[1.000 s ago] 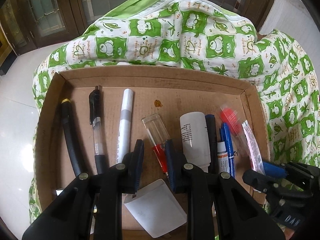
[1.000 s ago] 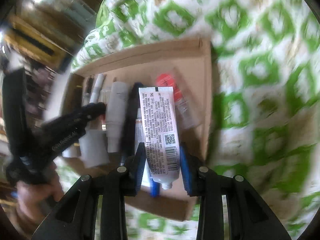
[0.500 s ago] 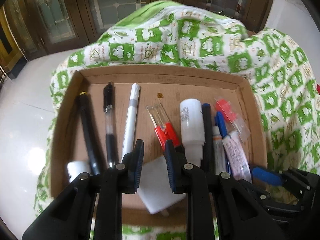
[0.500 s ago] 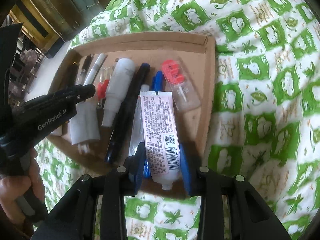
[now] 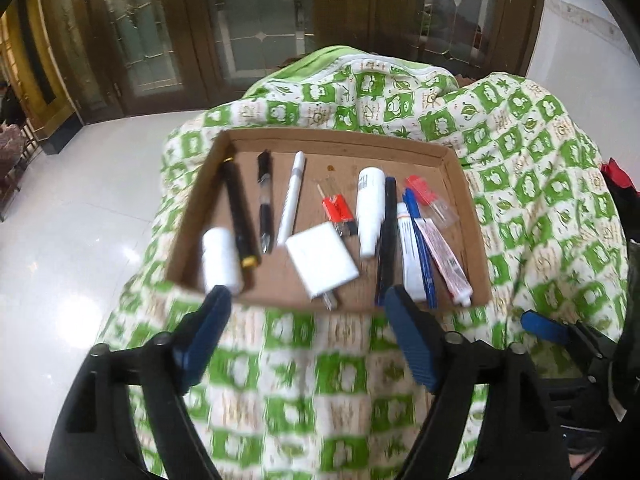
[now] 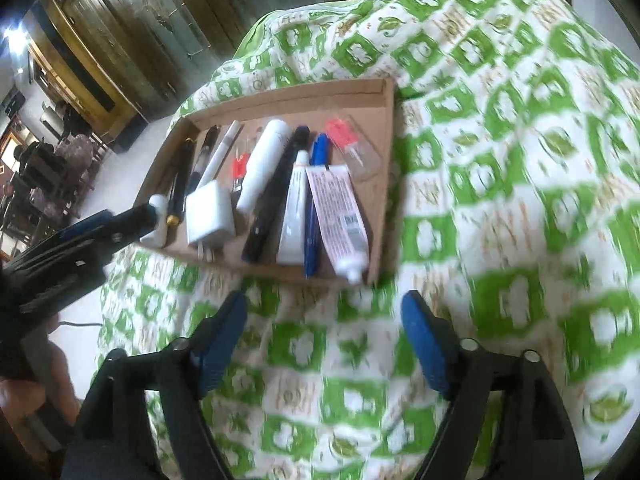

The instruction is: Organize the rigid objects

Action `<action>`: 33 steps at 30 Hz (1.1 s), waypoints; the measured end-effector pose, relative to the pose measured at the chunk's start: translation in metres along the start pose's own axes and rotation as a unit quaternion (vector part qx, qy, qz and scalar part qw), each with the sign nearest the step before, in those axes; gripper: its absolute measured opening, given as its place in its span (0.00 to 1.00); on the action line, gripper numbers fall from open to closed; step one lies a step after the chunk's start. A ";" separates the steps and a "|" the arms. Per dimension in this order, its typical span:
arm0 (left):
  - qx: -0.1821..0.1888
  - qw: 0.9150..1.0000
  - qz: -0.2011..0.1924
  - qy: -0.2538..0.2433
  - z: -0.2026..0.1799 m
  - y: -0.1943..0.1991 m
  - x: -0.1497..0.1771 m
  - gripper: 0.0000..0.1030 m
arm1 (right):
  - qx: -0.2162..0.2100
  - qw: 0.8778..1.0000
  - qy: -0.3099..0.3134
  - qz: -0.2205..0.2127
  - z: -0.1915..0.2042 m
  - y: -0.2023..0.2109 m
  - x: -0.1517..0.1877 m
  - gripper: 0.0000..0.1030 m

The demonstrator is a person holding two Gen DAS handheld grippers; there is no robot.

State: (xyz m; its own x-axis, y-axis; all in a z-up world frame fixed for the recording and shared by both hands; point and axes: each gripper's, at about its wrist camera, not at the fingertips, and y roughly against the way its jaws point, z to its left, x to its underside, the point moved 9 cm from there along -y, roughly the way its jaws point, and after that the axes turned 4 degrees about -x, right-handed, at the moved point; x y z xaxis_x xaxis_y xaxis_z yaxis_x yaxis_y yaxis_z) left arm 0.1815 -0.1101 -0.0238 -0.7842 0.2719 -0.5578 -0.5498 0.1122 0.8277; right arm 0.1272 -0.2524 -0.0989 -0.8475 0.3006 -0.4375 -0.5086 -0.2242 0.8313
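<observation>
A shallow cardboard tray [image 5: 332, 136] [image 6: 288, 96] lies on a green-and-white patterned cloth [image 5: 520, 184]. Lined up in it are pens, a white marker [image 5: 292, 200], a red-capped vial [image 5: 336, 208], a white bottle [image 5: 370, 208] [image 6: 264, 164], a white adapter [image 5: 322, 260] [image 6: 210, 212] and a printed tube [image 5: 442, 256] [image 6: 338, 212] at the right end. My left gripper [image 5: 306, 300] hovers above the cloth just before the tray's near edge, jaws opening, nothing between them. My right gripper [image 6: 324, 304] hangs likewise near the tray's right corner, jaws opening and empty.
A small white bottle [image 5: 220, 260] lies at the tray's near left corner. The cloth covers a rounded mound that rises behind the tray. Beyond it are a white tiled floor [image 5: 80, 220] and wooden glass-paned doors [image 5: 256, 28]. A hand [image 6: 24, 396] holds the left gripper.
Both grippers have drawn back from the tray and spread wide. The right one let go of the printed tube, which now lies in the tray. The left one has also risen.
</observation>
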 end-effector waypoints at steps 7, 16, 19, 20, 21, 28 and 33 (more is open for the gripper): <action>-0.031 0.998 -0.041 -0.022 0.009 0.048 0.032 0.82 | 0.029 0.998 0.042 -0.029 0.010 0.017 0.014 0.98; -0.056 0.996 -0.060 -0.024 0.010 0.085 0.057 0.82 | 0.032 0.996 0.056 -0.069 0.017 0.051 0.029 0.98; -0.056 0.996 -0.064 -0.019 0.007 0.093 0.059 0.82 | 0.026 0.995 0.055 -0.078 0.021 0.061 0.034 0.98; -0.053 0.996 -0.063 -0.018 0.006 0.094 0.060 0.82 | 0.025 0.995 0.055 -0.080 0.022 0.063 0.036 0.98; -0.049 0.997 -0.062 -0.018 0.004 0.095 0.062 0.82 | 0.023 0.995 0.055 -0.081 0.023 0.066 0.039 0.98; -0.023 0.998 -0.050 -0.011 -0.005 0.099 0.068 0.82 | 0.020 0.995 0.058 -0.081 0.029 0.075 0.052 0.98; -0.032 0.998 -0.044 0.009 0.003 0.099 0.068 0.82 | 0.020 0.995 0.056 -0.081 0.029 0.076 0.053 0.98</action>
State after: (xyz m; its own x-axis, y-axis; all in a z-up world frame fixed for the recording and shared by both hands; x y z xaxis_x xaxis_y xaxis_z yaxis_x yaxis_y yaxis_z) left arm 0.0745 -0.0778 0.0205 -0.7362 0.2461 -0.6304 -0.6345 0.0727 0.7695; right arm 0.0482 -0.2269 -0.0495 -0.7675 0.2248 -0.6003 -0.6354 -0.1435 0.7587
